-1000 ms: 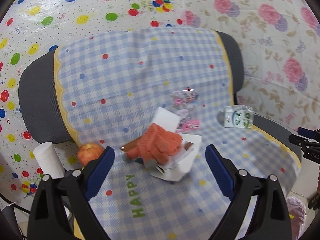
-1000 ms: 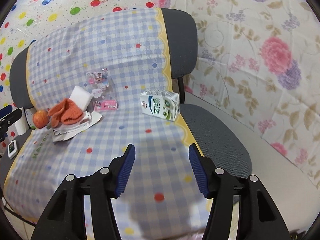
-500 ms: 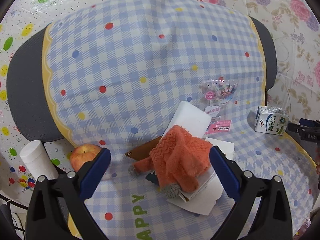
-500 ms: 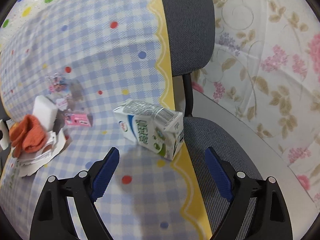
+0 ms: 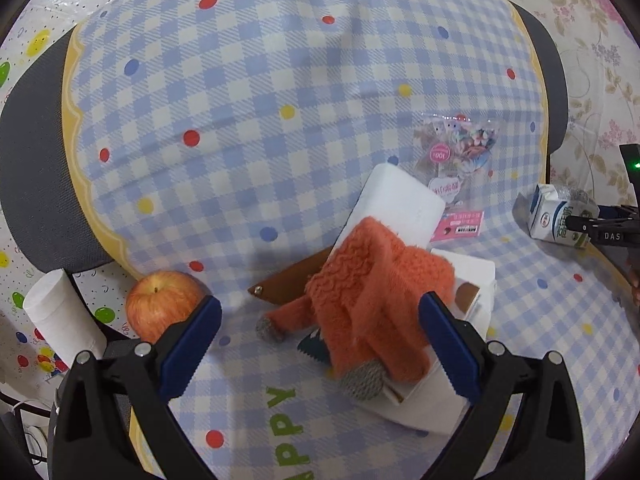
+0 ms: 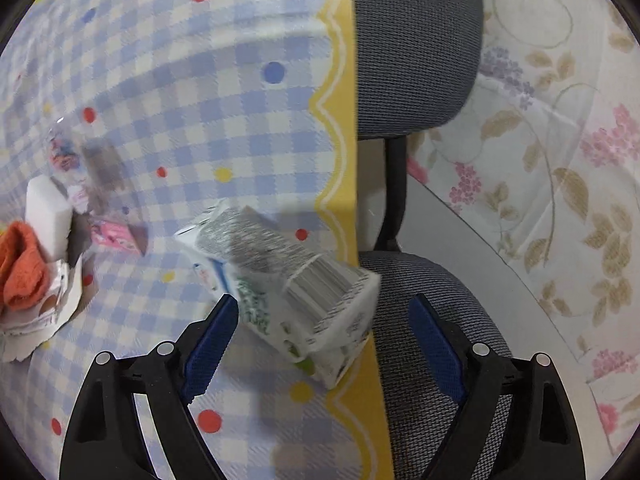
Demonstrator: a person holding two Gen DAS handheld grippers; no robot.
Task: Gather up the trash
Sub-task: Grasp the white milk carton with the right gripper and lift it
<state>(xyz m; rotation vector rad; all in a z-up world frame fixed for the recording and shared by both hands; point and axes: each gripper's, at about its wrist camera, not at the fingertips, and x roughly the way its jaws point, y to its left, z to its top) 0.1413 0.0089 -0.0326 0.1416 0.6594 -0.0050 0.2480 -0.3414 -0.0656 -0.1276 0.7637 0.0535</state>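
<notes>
A white milk carton [image 6: 288,284] lies on its side at the right edge of the checked cloth on the chair seat; it also shows in the left wrist view [image 5: 556,216]. My right gripper [image 6: 324,328] is open with its jaws on either side of the carton, not closed on it. My left gripper [image 5: 320,340] is open just above an orange knitted glove [image 5: 372,284] that lies on crumpled white paper packaging [image 5: 444,396]. A clear plastic wrapper with pink labels [image 5: 456,168] lies behind them.
A red apple [image 5: 160,304] sits at the seat's left edge, next to a white paper roll [image 5: 60,316]. A white foam block [image 5: 396,204] and a brown leather piece [image 5: 288,280] lie by the glove. Grey chair back [image 6: 412,40] and floral wall cloth are to the right.
Both grippers have moved forward and down. The left one has come close over the glove; the right one has closed in until its open jaws flank the milk carton.
</notes>
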